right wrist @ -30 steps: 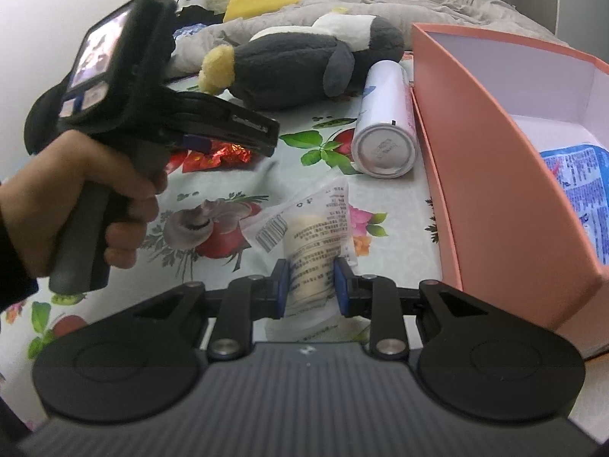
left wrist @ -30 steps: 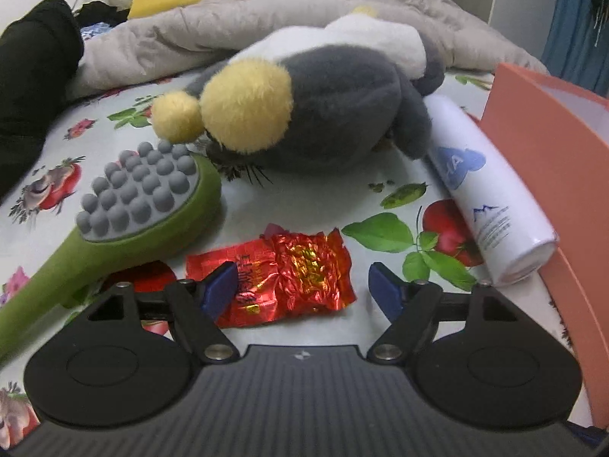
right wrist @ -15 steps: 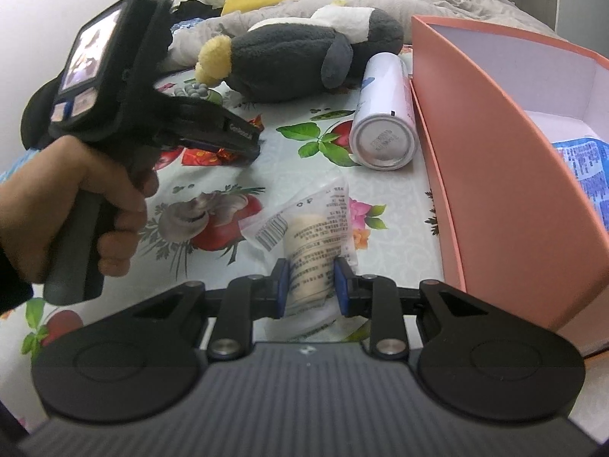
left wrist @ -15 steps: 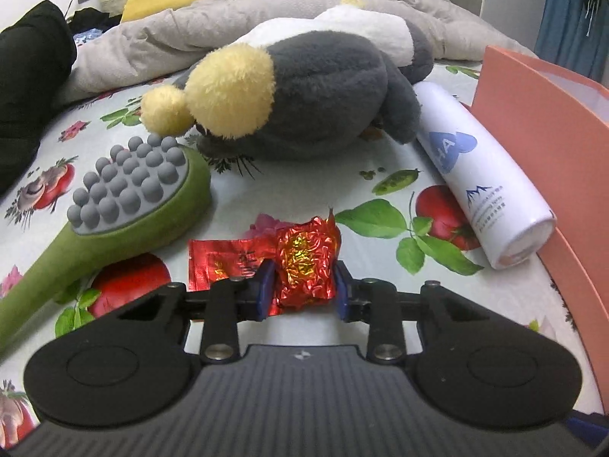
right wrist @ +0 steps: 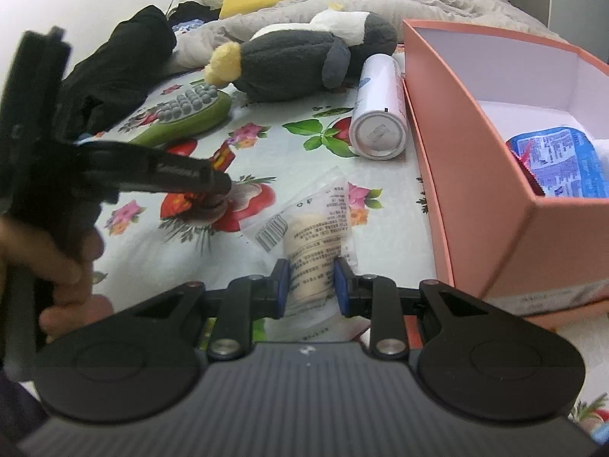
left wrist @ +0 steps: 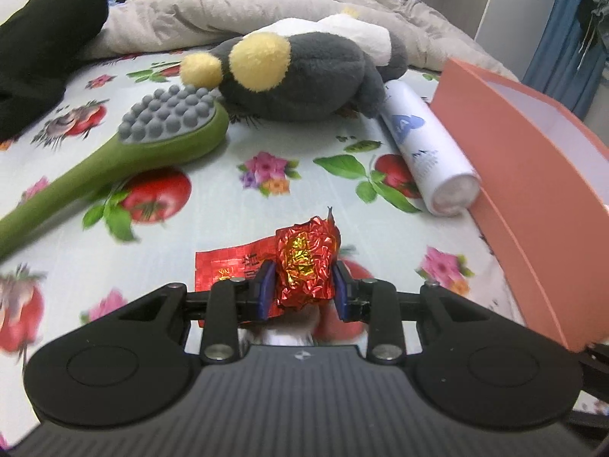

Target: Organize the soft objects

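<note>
Perhaps "拒" on red packet (left wrist: 243, 264)

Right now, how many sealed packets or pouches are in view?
3: a crinkled red foil packet in the left jaws, a clear plastic pouch in the right jaws, and a blue printed packet inside the salmon-pink box. Others may be hidden.

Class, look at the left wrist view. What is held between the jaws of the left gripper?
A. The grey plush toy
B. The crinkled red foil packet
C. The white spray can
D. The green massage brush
B: the left gripper has its jaws shut on the crinkled red foil packet, while the brush, can and plush lie apart on the bedsheet beyond.
</note>
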Available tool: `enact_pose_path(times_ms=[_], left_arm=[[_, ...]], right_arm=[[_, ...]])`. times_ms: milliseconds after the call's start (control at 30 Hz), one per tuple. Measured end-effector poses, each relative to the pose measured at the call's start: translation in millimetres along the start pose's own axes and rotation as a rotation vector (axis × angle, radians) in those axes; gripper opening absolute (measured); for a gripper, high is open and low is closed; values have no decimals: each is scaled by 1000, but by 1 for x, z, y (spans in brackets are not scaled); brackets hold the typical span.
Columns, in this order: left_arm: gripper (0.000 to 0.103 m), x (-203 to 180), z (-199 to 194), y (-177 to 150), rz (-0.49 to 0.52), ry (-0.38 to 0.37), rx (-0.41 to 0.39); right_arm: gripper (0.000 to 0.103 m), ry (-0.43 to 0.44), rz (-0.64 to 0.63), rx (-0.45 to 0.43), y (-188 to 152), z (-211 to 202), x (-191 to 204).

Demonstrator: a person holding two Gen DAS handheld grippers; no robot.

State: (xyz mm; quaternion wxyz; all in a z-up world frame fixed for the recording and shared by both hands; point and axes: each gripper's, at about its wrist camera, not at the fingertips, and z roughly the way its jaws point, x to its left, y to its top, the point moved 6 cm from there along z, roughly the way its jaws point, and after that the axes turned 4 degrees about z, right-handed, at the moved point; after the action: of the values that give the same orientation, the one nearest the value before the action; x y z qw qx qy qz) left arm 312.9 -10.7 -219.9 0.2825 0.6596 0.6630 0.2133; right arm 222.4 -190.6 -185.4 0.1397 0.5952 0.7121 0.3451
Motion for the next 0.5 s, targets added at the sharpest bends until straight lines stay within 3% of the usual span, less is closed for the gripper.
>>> enact_pose_path(times_ms=[200, 500], left_arm=[[36, -1, -39, -24, -70, -48, 4], [37, -20, -89, -35, -55, -91, -8]], right_arm=[[29, 11, 15, 11, -8, -18, 5], [29, 20, 29, -1, 1, -46, 9]])
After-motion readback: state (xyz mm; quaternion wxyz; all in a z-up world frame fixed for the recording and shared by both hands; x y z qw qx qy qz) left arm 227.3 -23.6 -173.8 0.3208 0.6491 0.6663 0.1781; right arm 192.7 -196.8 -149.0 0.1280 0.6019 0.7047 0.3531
